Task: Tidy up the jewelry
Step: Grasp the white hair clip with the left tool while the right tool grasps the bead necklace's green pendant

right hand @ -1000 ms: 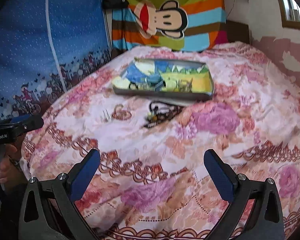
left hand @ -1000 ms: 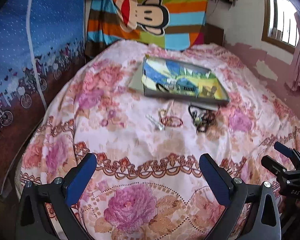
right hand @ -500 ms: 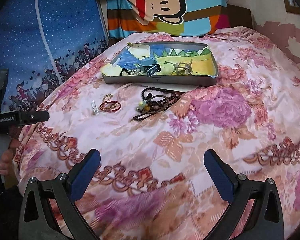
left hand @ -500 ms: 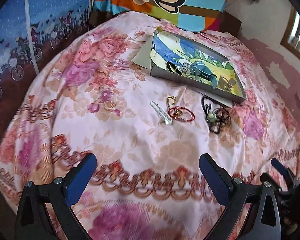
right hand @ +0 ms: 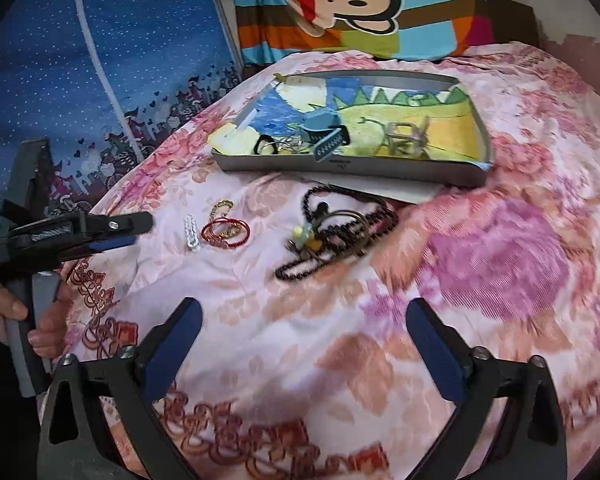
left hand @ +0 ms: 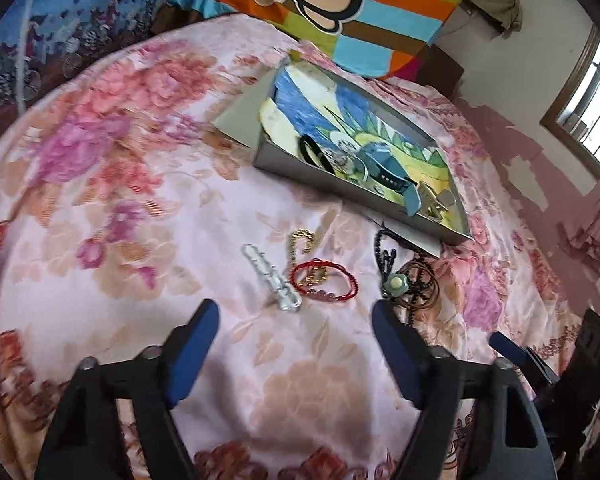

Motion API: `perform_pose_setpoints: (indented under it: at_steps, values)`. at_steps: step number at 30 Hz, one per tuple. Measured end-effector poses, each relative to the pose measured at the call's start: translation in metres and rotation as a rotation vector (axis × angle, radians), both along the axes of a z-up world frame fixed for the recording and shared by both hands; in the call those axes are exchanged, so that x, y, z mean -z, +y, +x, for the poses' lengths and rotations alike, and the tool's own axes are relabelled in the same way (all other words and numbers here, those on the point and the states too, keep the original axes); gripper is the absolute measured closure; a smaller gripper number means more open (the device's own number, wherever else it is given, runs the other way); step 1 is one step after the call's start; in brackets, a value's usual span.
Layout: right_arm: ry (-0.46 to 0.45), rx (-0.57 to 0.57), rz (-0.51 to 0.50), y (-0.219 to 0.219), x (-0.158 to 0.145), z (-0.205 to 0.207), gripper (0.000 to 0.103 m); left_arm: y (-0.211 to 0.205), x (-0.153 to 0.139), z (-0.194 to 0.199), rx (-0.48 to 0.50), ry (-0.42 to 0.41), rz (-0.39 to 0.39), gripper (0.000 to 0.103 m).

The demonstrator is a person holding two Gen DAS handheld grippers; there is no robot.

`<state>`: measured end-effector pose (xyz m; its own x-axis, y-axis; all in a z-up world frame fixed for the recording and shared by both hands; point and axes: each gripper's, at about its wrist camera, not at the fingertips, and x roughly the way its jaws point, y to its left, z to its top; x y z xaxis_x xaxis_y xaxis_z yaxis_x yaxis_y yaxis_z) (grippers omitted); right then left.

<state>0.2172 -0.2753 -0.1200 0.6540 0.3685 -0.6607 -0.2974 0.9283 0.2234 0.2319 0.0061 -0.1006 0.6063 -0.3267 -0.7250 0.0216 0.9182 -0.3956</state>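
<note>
My left claw hangs wide open and empty, the clear beaded hair clip lying on the pink flowered bedspread just ahead between its fingers, long axis pointing away; my right claw, also open and empty, is farther.

One tray – two tongs

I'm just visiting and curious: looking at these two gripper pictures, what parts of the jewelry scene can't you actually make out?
- Dark tangle of beads: right wrist view, strands overlap; number of separate pieces unclear.
- Items inside the tray: left wrist view, the near wall hides their lower parts.
- Gold chain: both views, too small and partly under the red bracelets.
- Right gripper: left wrist view, cut off by the edge.
</note>
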Motion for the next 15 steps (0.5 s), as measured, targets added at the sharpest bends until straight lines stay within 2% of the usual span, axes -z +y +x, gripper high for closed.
perform_pose_setpoints:
  at_steps: [2, 5, 8, 11, 15]
  values:
    - [0.013, -0.021, 0.003, 0.004, 0.003, 0.009, 0.034, -0.003, 0.007, 0.009, 0.023, 0.022, -0.010, 0.044]
    - [0.031, -0.052, 0.009, 0.012, 0.007, 0.024, 0.050, -0.004, 0.015, 0.019, 0.045, 0.053, -0.037, 0.055]
    - [0.051, -0.092, 0.005, 0.024, 0.013, 0.037, 0.062, 0.000, 0.026, 0.027, 0.048, 0.091, -0.082, 0.060]
    - [0.068, -0.120, -0.015, 0.037, 0.018, 0.051, 0.068, 0.005, 0.035, 0.033, 0.043, 0.126, -0.126, 0.069]
    - [0.092, -0.110, -0.027, 0.045, 0.024, 0.066, 0.070, 0.009, 0.043, 0.041, 0.032, 0.149, -0.153, 0.072]
